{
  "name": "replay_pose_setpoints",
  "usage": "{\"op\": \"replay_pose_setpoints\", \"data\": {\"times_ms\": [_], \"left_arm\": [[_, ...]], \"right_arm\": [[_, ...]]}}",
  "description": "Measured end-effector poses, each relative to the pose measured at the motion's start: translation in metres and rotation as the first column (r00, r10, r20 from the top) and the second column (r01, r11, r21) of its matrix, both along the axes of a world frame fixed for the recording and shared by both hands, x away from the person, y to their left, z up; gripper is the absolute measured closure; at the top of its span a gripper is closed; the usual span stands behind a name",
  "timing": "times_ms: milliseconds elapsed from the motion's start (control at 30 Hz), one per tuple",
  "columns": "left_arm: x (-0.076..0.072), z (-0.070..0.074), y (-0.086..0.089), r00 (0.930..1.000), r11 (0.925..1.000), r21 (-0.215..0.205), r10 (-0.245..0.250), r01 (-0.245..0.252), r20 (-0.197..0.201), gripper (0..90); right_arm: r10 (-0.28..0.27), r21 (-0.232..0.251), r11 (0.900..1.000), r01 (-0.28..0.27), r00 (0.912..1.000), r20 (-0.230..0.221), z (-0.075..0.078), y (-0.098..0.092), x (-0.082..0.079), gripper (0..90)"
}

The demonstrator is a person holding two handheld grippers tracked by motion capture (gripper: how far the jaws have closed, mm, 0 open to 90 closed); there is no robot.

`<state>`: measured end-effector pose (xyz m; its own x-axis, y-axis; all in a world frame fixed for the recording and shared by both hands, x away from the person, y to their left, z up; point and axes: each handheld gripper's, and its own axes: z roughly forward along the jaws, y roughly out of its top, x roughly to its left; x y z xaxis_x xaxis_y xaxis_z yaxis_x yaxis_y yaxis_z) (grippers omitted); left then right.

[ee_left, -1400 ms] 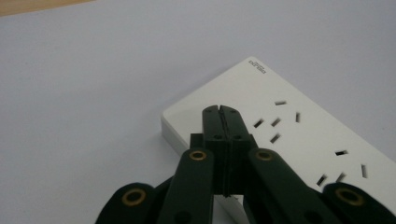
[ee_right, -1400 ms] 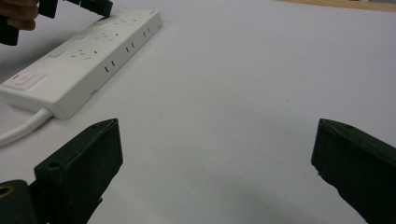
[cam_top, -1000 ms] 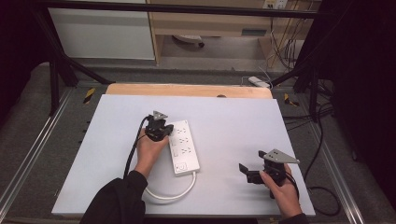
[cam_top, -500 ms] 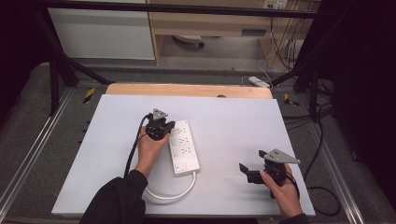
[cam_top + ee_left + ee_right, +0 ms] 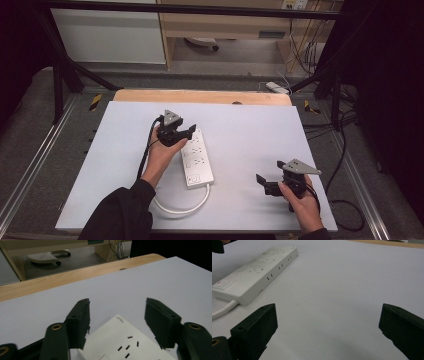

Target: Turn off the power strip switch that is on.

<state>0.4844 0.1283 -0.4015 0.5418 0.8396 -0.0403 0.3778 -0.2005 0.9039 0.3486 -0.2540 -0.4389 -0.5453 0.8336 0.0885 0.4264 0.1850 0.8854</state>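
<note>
- The left tool (image 5: 186, 133) hovers over the far end of the power strip (image 5: 196, 161), jaws spread wide and empty; in the left gripper view the strip's end (image 5: 125, 345) sits between and just below them.
- The power strip lies mid-bench (image 5: 240, 125), long axis running roughly 12 to 6 o'clock, its white cord (image 5: 182, 206) looping out at the 6 o'clock end.
- The right tool (image 5: 265, 182) rests near the bench's 4 o'clock corner, jaws wide, holding nothing; the strip lies well apart at its 10 o'clock.
- Judged from this, the left hand (image 5: 161, 155) is far nearer for any grasp.
</note>
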Motion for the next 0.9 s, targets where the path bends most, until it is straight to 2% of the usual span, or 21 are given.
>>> {"op": "replay_pose_setpoints", "data": {"times_ms": [67,233,333,467,600,667,733,900], "left_arm": [[-0.002,0.003,-0.001,0.9998,0.9999,0.003,-0.017,0.017,0.008,28.2],[-0.006,0.010,-0.001,0.9996,0.9987,-0.044,-0.025,0.026,0.009,16.0],[-0.007,0.014,0.000,0.9998,0.9994,-0.029,-0.020,0.020,0.007,15.0],[-0.010,0.020,0.006,0.9999,0.9987,-0.050,-0.013,0.013,0.000,13.5],[-0.016,0.026,0.015,0.9994,0.9985,-0.048,-0.024,0.025,0.023,8.6],[-0.019,0.029,0.021,0.9992,0.9980,-0.060,-0.018,0.020,0.036,6.3],[-0.021,0.032,0.026,0.9990,0.9968,-0.079,-0.012,0.015,0.043,6.3],[-0.030,0.038,0.040,0.9984,0.9953,-0.096,-0.008,0.013,0.056,6.0]], "right_arm": [[0.004,-0.006,1.000,-0.004,1.0000,0.000,0.000,0.002,0.000,2.3],[0.006,-0.012,1.000,-0.006,1.0000,0.002,0.000,0.002,-0.001,2.3],[-0.007,0.003,1.000,0.007,0.9999,-0.011,-0.002,0.000,-0.001,2.3],[-0.004,0.000,1.000,0.004,1.0000,-0.008,-0.001,0.000,0.000,2.3],[-0.006,-0.004,1.000,0.006,1.0000,-0.008,-0.001,0.000,-0.001,2.3],[-0.005,-0.004,1.000,0.005,1.0000,-0.002,0.000,0.000,-0.002,2.3],[-0.003,-0.006,1.000,0.003,1.0000,-0.005,0.000,0.001,-0.002,2.3],[0.001,-0.008,1.000,-0.001,1.0000,-0.005,-0.001,0.002,-0.001,2.3]]}}
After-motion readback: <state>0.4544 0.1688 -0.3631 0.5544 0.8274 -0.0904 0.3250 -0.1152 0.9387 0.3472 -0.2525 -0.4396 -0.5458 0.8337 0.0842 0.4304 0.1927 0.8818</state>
